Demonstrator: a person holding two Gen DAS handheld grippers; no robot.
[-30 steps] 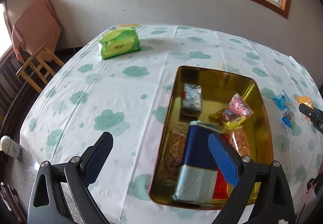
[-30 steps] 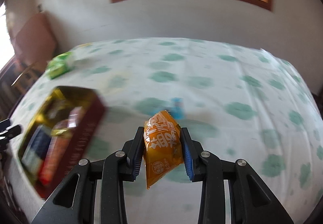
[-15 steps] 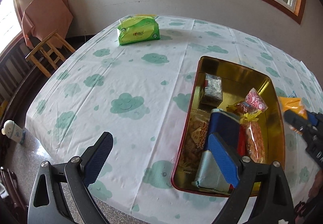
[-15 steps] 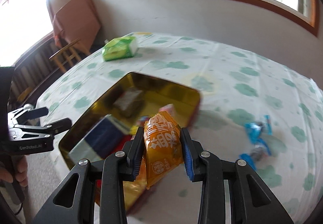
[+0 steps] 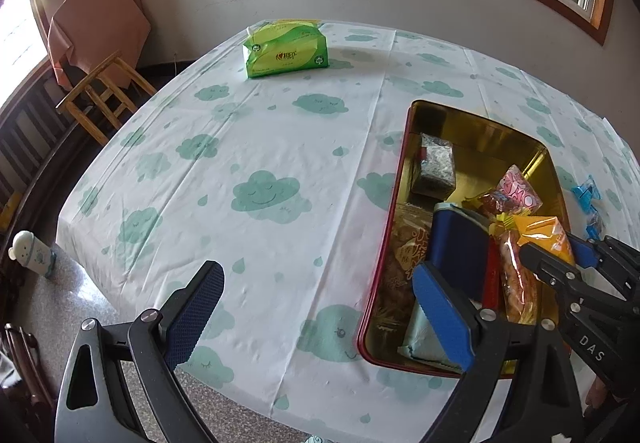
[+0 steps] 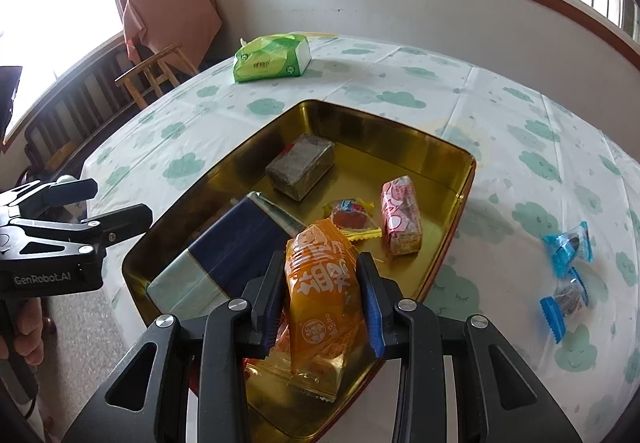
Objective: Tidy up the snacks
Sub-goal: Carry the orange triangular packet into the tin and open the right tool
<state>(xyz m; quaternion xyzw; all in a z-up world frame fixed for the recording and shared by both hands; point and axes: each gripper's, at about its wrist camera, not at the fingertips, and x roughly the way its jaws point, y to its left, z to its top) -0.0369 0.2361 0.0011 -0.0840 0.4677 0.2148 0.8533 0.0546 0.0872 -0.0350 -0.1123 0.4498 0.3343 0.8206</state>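
A gold tin tray [image 6: 404,131] [image 5: 480,123] with a red outside holds several snacks: a grey block [image 6: 301,165], a pink packet [image 6: 401,216], a blue and silver pack [image 6: 236,247]. My right gripper [image 6: 322,295] is shut on an orange snack packet [image 6: 322,283] and holds it over the near part of the tray; it also shows in the left wrist view [image 5: 556,251]. My left gripper [image 5: 316,307] is open and empty at the table's near edge, left of the tray. Two blue-wrapped candies [image 6: 568,247] [image 6: 562,303] lie on the cloth right of the tray.
A green tissue pack [image 5: 286,49] lies at the far side of the cloud-print tablecloth [image 5: 260,147]. A wooden chair [image 5: 104,91] draped with pink cloth stands off the table's left. A small white bottle [image 5: 30,253] stands on the floor.
My right gripper has carried the orange packet left from the bare cloth to over the tray. My left gripper has drawn back and swung left, still open.
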